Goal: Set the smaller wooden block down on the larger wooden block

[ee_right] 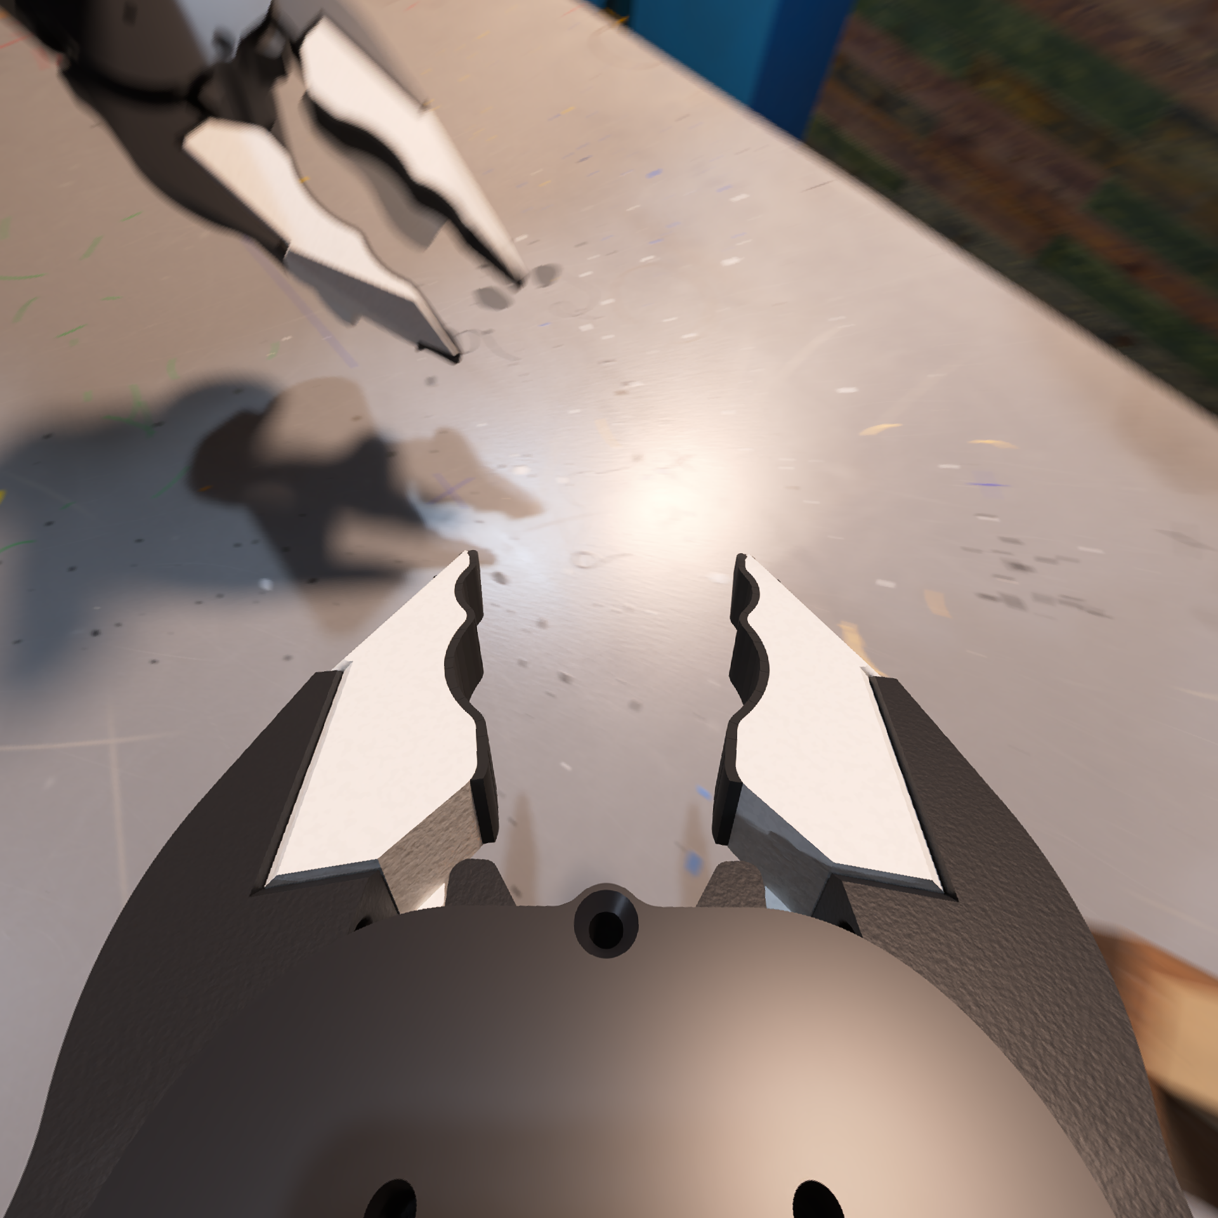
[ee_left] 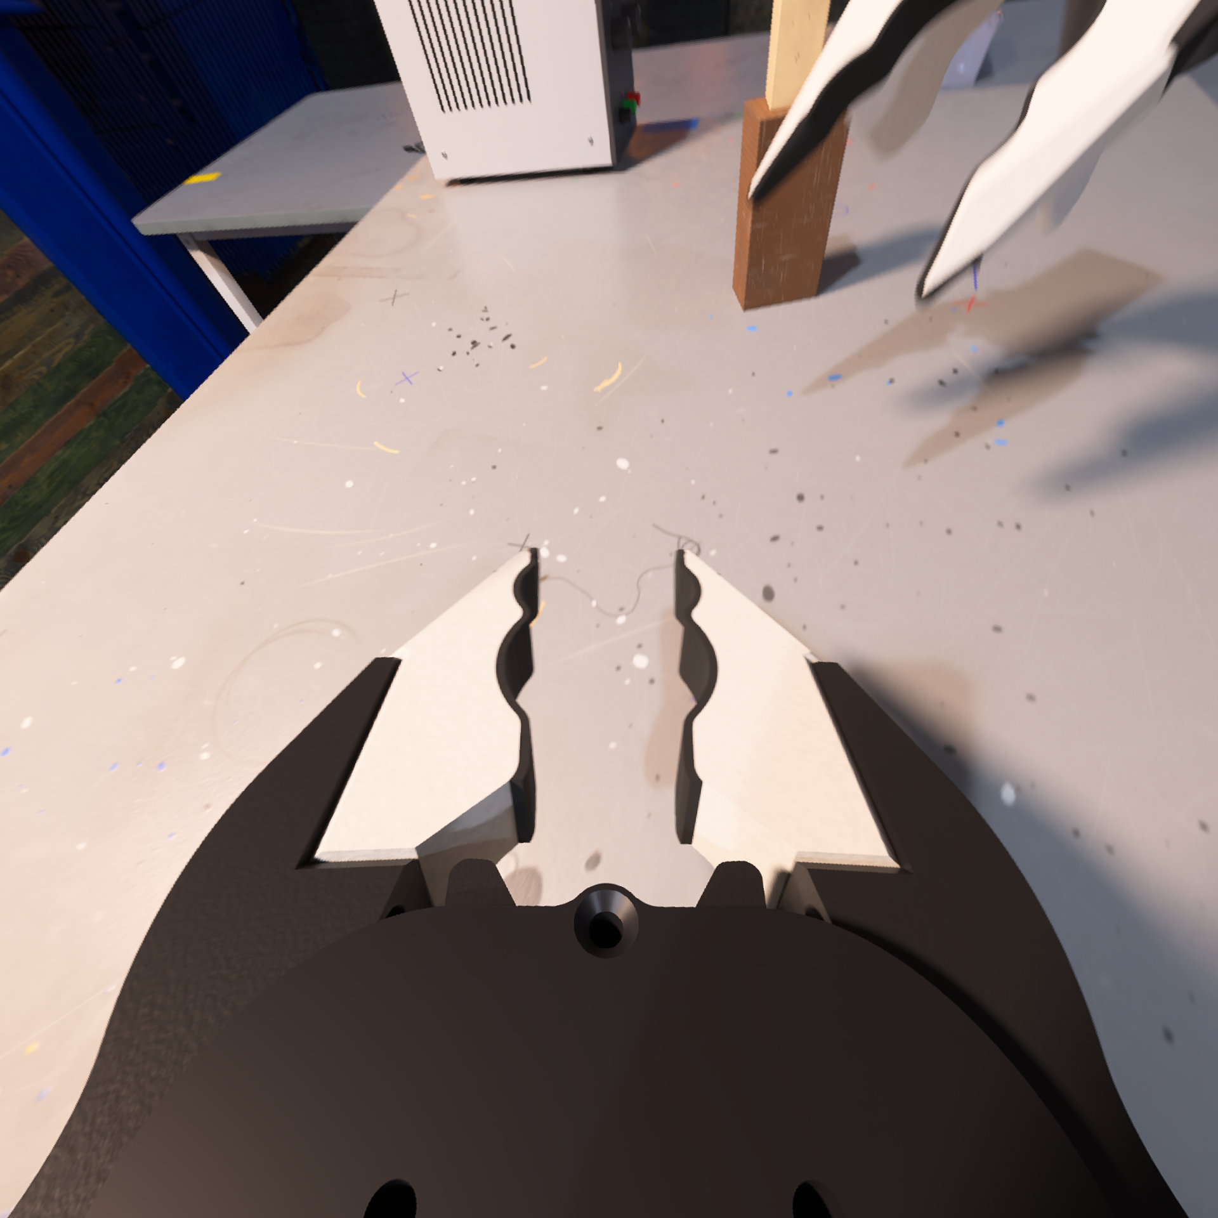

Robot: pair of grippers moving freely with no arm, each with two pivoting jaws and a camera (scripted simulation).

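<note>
In the left wrist view a brown wooden block (ee_left: 787, 217) stands upright on the speckled white table (ee_left: 296, 527) at the far right. A narrower pale wooden block (ee_left: 797, 53) stands upright on its top; its upper end is cut off by the frame. My right gripper (ee_left: 838, 242) hovers open and empty just in front of and to the right of the stack, apart from it. My left gripper (ee_left: 606, 557) is open and empty, low over bare table. In the right wrist view my right gripper (ee_right: 606, 559) is open and empty, and my left gripper (ee_right: 488, 318) shows at the upper left.
A white vented machine box (ee_left: 521, 86) stands at the back. A grey side table (ee_left: 283, 178) and a blue frame (ee_left: 99, 217) lie beyond the table's left edge. A blurred wood-coloured shape (ee_right: 1153, 988) shows at the lower right of the right wrist view.
</note>
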